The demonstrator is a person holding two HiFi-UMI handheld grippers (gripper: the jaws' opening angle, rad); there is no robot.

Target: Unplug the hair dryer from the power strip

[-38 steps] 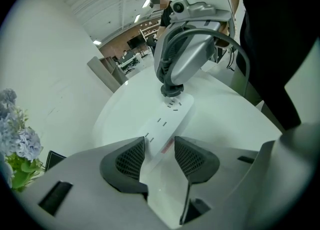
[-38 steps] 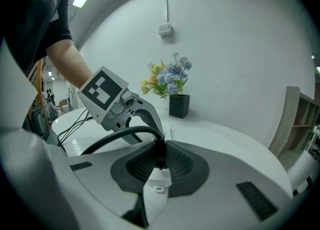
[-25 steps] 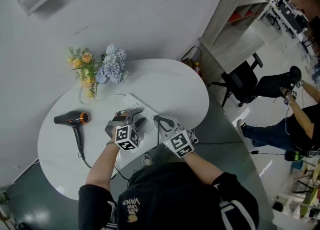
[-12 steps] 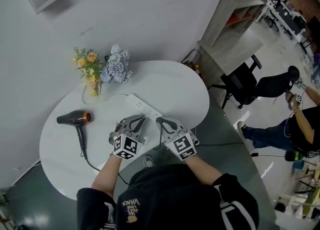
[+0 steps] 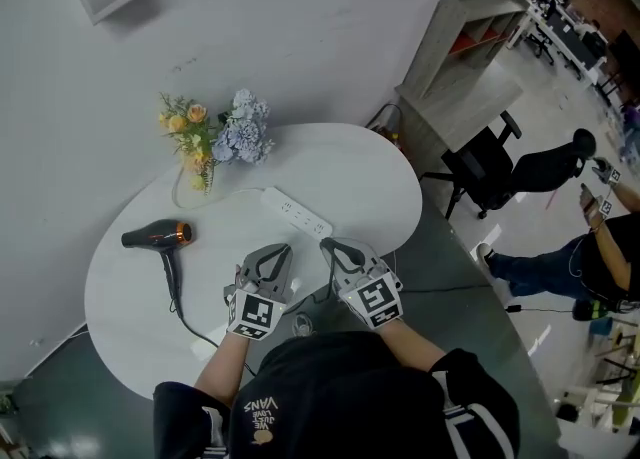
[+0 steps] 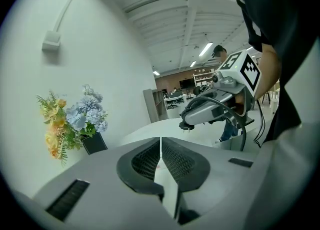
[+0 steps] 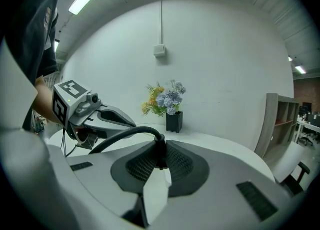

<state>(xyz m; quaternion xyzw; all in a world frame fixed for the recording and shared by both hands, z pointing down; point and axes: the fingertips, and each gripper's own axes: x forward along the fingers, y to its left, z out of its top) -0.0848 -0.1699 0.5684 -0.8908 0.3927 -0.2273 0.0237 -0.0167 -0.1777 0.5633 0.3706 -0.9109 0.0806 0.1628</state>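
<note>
The white power strip (image 5: 297,213) lies on the round white table (image 5: 350,172) with no plug showing in it. The black hair dryer (image 5: 160,237) with an orange ring lies at the table's left, and its cord (image 5: 190,322) runs along the near edge. My right gripper (image 5: 330,245) (image 7: 160,160) is shut on the black plug (image 7: 159,155), held in the air short of the strip. The plug's pins (image 6: 188,128) show bare in the left gripper view. My left gripper (image 5: 274,253) (image 6: 160,143) hangs beside it, shut and empty.
A black vase of blue and yellow flowers (image 5: 215,135) stands at the table's far left edge. Beyond the table on the right are a wooden shelf unit (image 5: 470,42), a black office chair (image 5: 485,162) and a seated person (image 5: 590,247).
Both grippers drew back from the power strip toward the near table edge and rose. The left gripper's jaws closed. The plug came away from the strip in the right gripper.
</note>
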